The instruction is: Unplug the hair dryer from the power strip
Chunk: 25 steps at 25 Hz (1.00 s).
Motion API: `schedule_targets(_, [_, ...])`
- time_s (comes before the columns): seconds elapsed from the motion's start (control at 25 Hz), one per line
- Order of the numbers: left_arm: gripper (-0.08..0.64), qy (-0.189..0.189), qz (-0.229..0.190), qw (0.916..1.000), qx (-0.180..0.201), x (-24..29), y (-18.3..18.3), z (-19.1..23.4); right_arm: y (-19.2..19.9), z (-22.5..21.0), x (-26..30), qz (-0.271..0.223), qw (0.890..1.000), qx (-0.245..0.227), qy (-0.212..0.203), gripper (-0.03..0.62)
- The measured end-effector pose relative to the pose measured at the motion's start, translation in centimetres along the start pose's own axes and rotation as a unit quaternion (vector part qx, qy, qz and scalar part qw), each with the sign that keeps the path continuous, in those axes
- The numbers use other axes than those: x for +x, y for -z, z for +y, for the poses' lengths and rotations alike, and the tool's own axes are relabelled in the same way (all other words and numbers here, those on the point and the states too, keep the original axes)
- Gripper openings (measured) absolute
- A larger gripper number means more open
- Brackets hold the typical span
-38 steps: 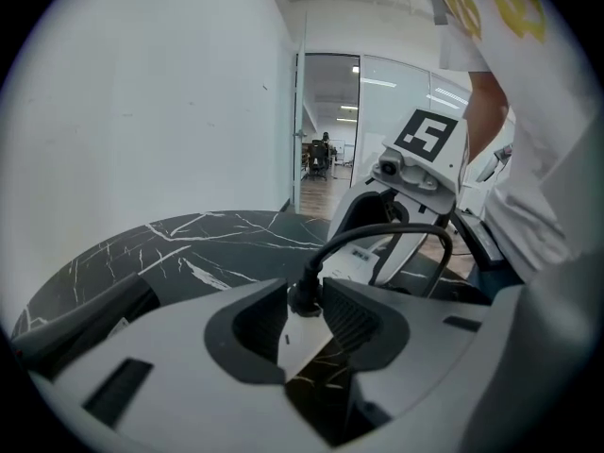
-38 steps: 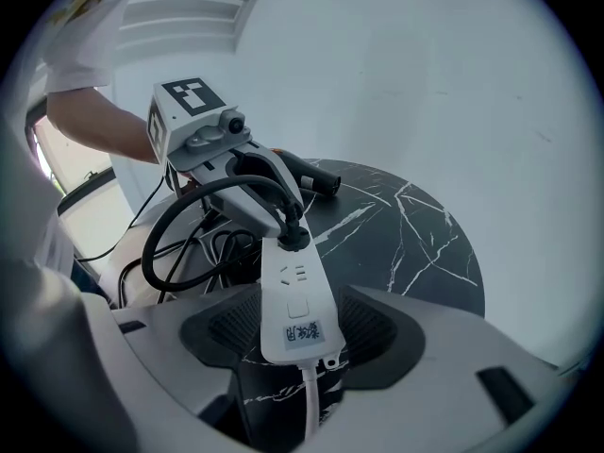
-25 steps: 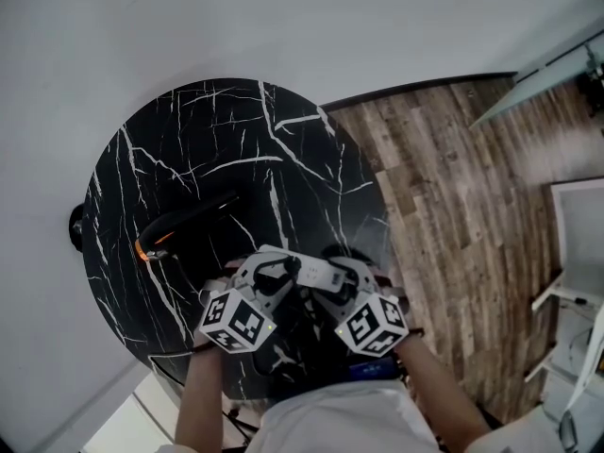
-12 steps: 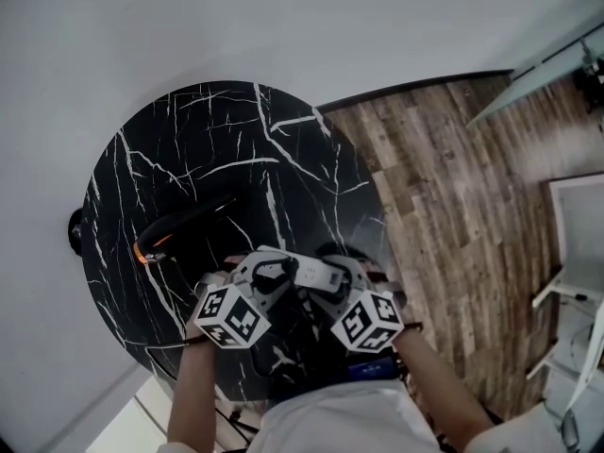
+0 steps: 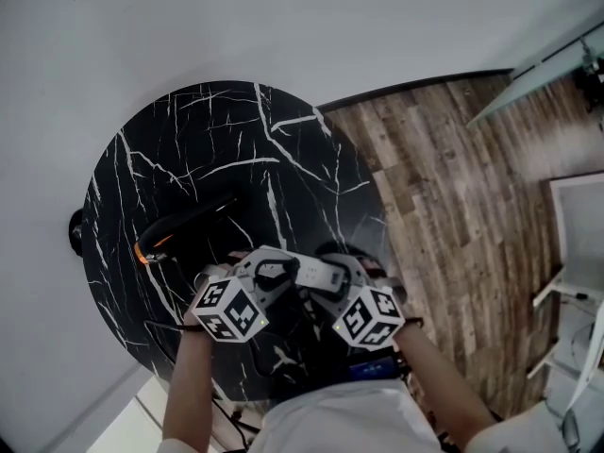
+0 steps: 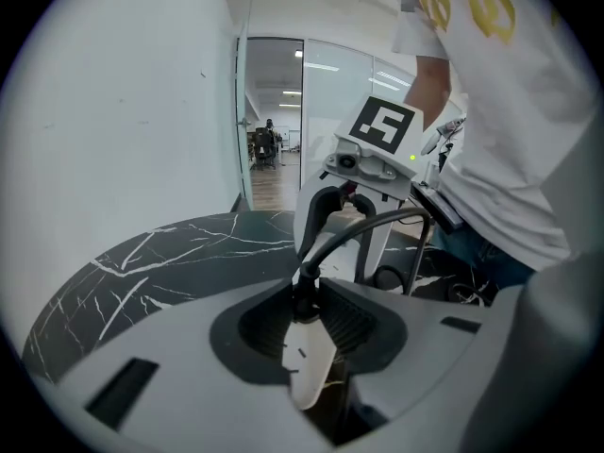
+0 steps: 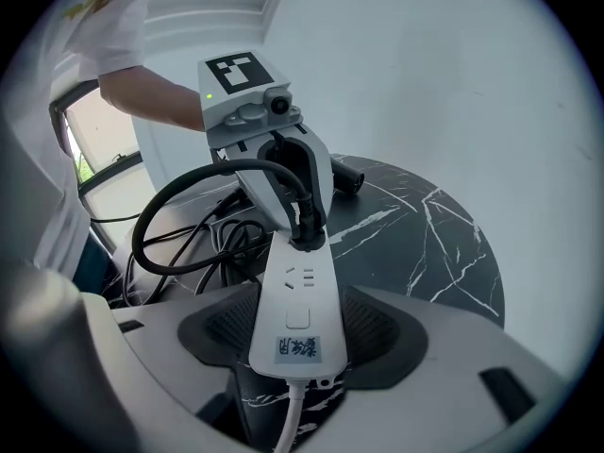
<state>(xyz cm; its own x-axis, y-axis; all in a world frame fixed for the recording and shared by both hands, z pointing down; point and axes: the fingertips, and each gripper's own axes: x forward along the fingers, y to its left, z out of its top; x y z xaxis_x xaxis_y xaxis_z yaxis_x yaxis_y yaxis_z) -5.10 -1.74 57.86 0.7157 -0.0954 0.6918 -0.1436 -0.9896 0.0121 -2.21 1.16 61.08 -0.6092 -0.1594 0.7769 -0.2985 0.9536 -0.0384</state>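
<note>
The right gripper [image 7: 298, 328] clamps the white power strip [image 7: 294, 295] near its cord end. At that strip's far end, the left gripper [image 6: 306, 315] has just been closing onto the hair dryer plug [image 6: 304, 298] and grips it in its socket.

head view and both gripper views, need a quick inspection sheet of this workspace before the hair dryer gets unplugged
surface: round black marble table with white veins
job's things: hair dryer lies on the table's left; its plug sits in the white power strip
clutter: nothing seen
grippers: left tongs have just been closing, with the plug between the pads, which look to touch it; right tongs clamp the power strip's sides
cables: black cord loops away from the plug; white lead leaves the strip's near end
surroundings: white wall, wood floor, white furniture at right
</note>
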Motion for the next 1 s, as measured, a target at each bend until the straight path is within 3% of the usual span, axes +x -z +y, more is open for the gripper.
schedule_targets(0.28, [0.084,-0.007,-0.021,0.9992,-0.034,0.2,0.2,0.5,0.2,-0.3,0.4,-0.008,1.0,0.014,-0.023,0.252])
schedule_targets(0.44, [0.074,-0.01,-0.008,0.9986,-0.051,0.4,0.3,0.2,0.7,-0.2,0.4,0.006,0.998,0.007,-0.058,0.253])
schedule_targets(0.64, [0.072,0.037,0.027,0.9976,-0.052,0.0,0.7,-0.8,0.9,0.1,0.3,0.036,0.996,-0.029,-0.082,0.253])
schedule_targets(0.84, [0.072,0.055,0.061,0.9962,-0.031,0.2,0.3,-0.8,0.9,-0.2,0.0,0.057,0.996,-0.039,-0.064,0.253])
schedule_targets(1.0, [0.071,0.01,0.048,0.9986,-0.017,0.7,0.4,-0.5,1.3,-0.2,0.5,0.08,0.996,-0.02,-0.042,0.253])
